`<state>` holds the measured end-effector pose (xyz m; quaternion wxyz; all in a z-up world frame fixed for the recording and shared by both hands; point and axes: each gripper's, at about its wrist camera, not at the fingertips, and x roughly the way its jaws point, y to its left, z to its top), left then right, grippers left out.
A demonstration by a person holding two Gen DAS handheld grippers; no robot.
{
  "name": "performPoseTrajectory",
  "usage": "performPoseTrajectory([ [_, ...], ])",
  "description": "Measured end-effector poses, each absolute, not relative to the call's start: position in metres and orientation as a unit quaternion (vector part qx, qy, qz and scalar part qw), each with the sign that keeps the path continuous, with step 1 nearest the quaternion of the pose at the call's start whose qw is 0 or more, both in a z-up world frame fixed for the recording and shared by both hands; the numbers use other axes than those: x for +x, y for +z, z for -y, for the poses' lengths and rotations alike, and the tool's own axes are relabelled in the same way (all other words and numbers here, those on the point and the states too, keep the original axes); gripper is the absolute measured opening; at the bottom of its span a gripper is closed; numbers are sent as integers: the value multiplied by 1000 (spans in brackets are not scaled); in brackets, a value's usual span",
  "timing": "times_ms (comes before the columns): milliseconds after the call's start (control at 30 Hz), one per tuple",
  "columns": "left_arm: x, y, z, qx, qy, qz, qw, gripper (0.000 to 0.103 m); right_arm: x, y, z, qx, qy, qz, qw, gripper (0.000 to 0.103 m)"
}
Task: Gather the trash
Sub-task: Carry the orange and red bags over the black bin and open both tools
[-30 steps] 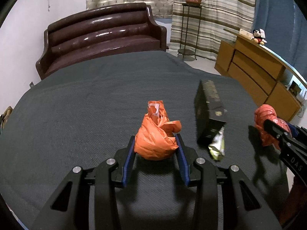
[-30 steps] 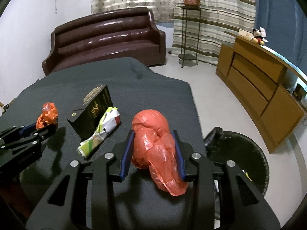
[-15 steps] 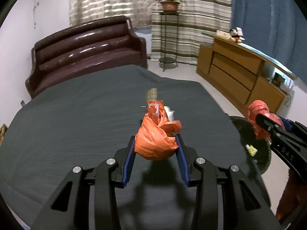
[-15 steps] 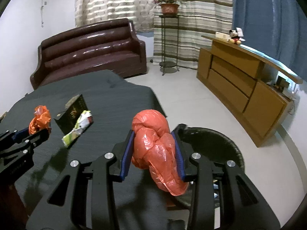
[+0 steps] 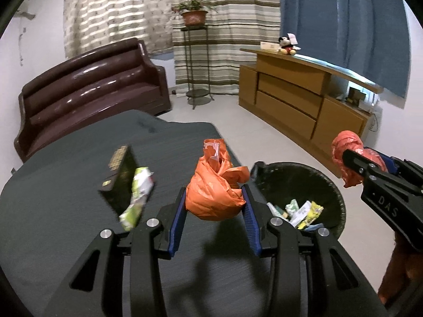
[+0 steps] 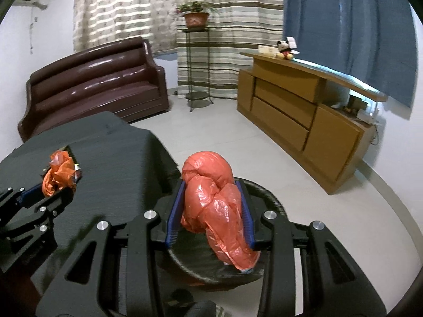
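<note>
the right gripper (image 6: pixel 211 211) squeezes a red bag (image 6: pixel 214 198) over the black bin (image 6: pixel 272 198); the left gripper (image 6: pixel 53 187) holds an orange bag (image 6: pixel 59 171) over the dark table (image 6: pixel 119 158).

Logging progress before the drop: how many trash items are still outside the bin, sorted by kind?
Crumpled plastic bags: 2, the orange bag in the left gripper and the red bag in the right gripper.
Dark box on the table: 1.
Green-and-white wrapper on the table: 1.
Total: 4 outside the bin.
</note>
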<state>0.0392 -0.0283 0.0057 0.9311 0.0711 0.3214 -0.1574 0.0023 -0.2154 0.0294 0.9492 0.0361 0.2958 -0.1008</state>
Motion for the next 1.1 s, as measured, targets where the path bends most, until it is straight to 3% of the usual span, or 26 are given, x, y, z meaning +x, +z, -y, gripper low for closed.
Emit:
performPoseTrajectory([
  [1100,74,-21,116,112,-182,-340,916,41,23,-3,275,74,-155,-312,934,38],
])
